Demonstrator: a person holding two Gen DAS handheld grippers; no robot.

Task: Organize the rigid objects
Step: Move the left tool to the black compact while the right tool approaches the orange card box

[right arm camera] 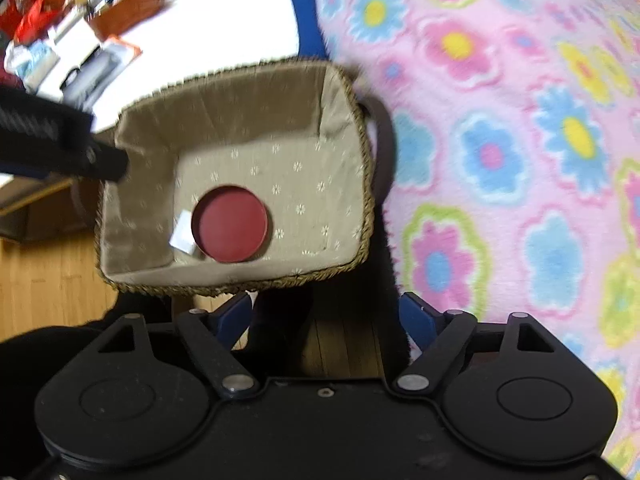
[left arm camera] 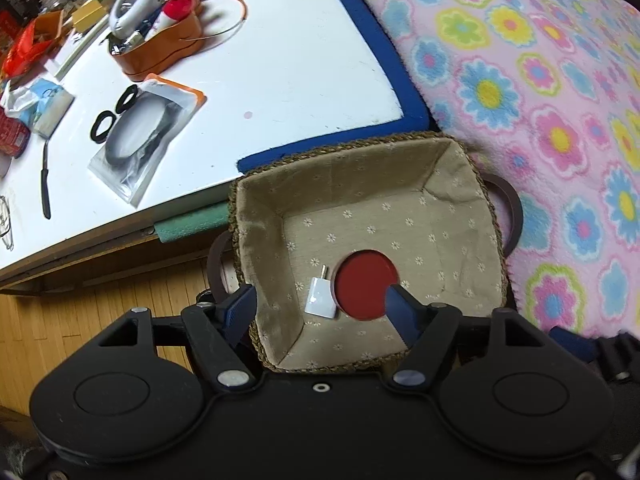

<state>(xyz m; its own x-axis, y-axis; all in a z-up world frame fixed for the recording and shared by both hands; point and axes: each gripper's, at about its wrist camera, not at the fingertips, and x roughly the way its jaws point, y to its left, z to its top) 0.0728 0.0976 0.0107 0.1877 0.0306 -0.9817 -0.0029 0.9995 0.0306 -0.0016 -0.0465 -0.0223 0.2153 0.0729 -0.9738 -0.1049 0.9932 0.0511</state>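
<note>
A woven basket (left arm camera: 360, 144) with a beige flower-print lining sits between the table and the blanket. On its floor lie a round red disc (left arm camera: 364, 288) and a small white plug adapter (left arm camera: 320, 298), side by side. My left gripper (left arm camera: 320, 304) is open: one blue finger is outside the basket's left wall, the other hangs inside over the disc, gripping nothing. In the right wrist view the basket (right arm camera: 240, 70), disc (right arm camera: 232, 224) and adapter (right arm camera: 182, 236) appear blurred. My right gripper (right arm camera: 326, 316) stands open and empty just short of the basket's near rim.
A white table (left arm camera: 280, 60) with a blue edge holds an orange tin (left arm camera: 160, 48) of odds and ends, a plastic bag with black rings (left arm camera: 144, 136) and a thin black tool (left arm camera: 45, 184). A floral fleece blanket (left arm camera: 520, 80) lies to the right, wooden floor (left arm camera: 80, 300) to the left.
</note>
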